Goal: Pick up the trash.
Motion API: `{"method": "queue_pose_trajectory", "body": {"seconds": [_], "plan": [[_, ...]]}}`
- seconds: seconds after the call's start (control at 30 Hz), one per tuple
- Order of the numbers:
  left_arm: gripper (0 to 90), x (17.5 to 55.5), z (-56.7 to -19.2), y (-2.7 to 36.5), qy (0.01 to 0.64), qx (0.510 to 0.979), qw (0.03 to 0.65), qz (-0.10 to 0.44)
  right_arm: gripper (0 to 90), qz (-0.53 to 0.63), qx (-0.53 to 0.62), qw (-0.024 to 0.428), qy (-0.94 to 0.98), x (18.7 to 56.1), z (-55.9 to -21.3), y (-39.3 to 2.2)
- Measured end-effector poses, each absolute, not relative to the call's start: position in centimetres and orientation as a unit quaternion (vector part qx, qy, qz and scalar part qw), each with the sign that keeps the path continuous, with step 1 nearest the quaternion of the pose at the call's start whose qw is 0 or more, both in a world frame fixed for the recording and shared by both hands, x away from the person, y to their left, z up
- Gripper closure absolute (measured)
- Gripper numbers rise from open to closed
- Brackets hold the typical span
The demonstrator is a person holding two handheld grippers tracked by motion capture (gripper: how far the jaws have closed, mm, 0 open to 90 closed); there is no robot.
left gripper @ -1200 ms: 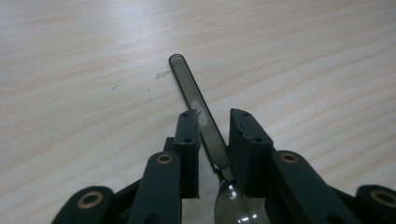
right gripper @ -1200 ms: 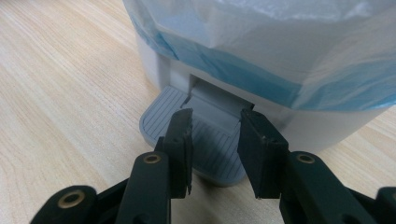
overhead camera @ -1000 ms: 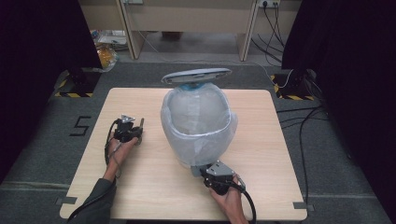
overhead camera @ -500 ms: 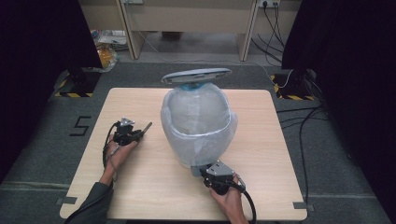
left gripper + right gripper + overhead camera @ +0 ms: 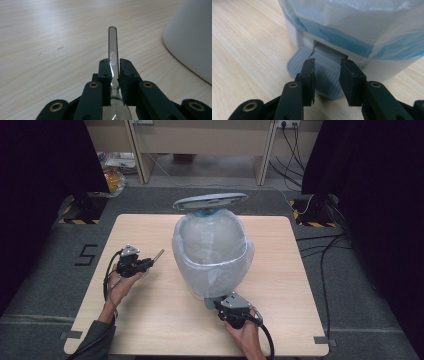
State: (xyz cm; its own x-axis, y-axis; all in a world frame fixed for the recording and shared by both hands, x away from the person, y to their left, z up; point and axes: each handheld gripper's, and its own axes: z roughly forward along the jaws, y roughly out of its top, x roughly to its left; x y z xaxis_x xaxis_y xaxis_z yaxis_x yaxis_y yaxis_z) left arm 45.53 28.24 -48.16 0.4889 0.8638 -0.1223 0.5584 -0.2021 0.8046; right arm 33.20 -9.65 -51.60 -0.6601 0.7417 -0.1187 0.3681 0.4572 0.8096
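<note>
A white pedal bin (image 5: 212,250) lined with a pale blue bag (image 5: 362,20) stands mid-table, its grey lid (image 5: 210,200) raised. My left gripper (image 5: 149,263) hovers left of the bin, shut on a clear plastic spoon (image 5: 113,42). The spoon's handle (image 5: 158,255) points toward the bin, and its bowl sits back between the jaws. In the left gripper view the bin's wall (image 5: 190,37) curves at the right. My right gripper (image 5: 327,65) rests at the bin's front foot on the grey ribbed pedal (image 5: 299,63). Its jaws, narrowly apart, clasp the pedal's neck.
The wooden table (image 5: 150,320) has bare board to the left of and in front of the bin. Beyond the far edge stand desk legs, cables (image 5: 290,140) and a yellow bag (image 5: 114,177) on the floor. Dark curtains flank both sides.
My left gripper has lifted a little off the table with the spoon and drifted slightly toward the bin. The right gripper and the raised lid have stayed put.
</note>
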Motion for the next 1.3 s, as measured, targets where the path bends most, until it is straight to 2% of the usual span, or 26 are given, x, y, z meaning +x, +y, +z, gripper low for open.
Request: {"method": "queue_pose_trajectory", "body": {"seconds": [1.3], "plan": [[79.7,40.7,-41.8,28.7,0.405,0.751,0.486,0.19,64.9,0.397,0.338,0.234,0.821,33.2,-51.6,-9.7]]}}
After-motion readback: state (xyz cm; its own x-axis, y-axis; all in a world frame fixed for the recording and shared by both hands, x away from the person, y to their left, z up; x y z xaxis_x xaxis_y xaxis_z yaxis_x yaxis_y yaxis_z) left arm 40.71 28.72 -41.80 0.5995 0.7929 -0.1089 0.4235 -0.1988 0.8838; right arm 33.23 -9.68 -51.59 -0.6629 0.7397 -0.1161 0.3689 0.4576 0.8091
